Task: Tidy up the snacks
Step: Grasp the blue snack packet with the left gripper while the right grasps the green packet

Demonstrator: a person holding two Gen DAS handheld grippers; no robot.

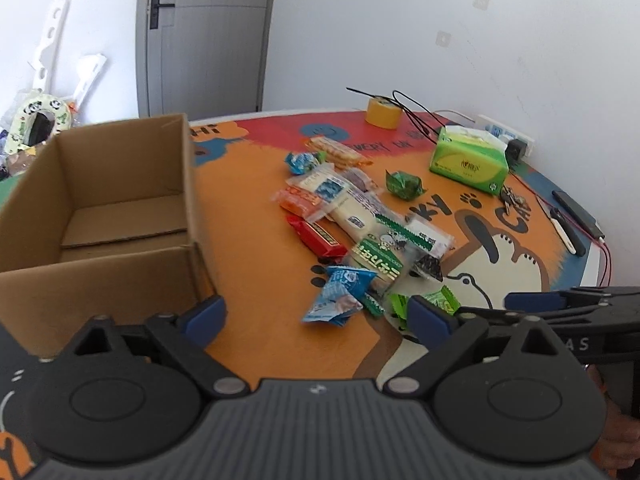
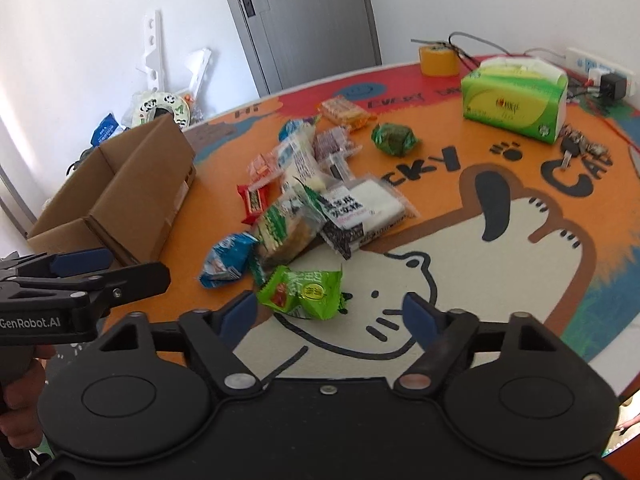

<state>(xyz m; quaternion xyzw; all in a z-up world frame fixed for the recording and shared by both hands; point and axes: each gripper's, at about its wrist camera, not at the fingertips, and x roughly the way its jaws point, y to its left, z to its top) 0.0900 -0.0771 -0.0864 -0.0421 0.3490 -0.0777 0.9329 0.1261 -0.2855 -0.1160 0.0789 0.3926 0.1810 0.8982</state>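
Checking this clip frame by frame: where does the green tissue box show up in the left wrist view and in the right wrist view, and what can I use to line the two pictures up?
Left wrist view: the green tissue box sits upper right, at the table's far side, right of the snack pile.
Right wrist view: it stands upper right, larger, near the wall.
Shared landmark: the yellow tape roll, just left of and behind the box in both.

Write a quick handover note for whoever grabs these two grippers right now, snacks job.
Left gripper: open, empty, aimed at the blue packet.
Right gripper: open, empty, the green packet just ahead of its fingers.
Cardboard box: on the table's left, nothing in it.
Snack pile: loose mid-table beside the box.
Done: nothing boxed yet.
Left: move every snack into the box; tissue pack and tape roll likely stay.
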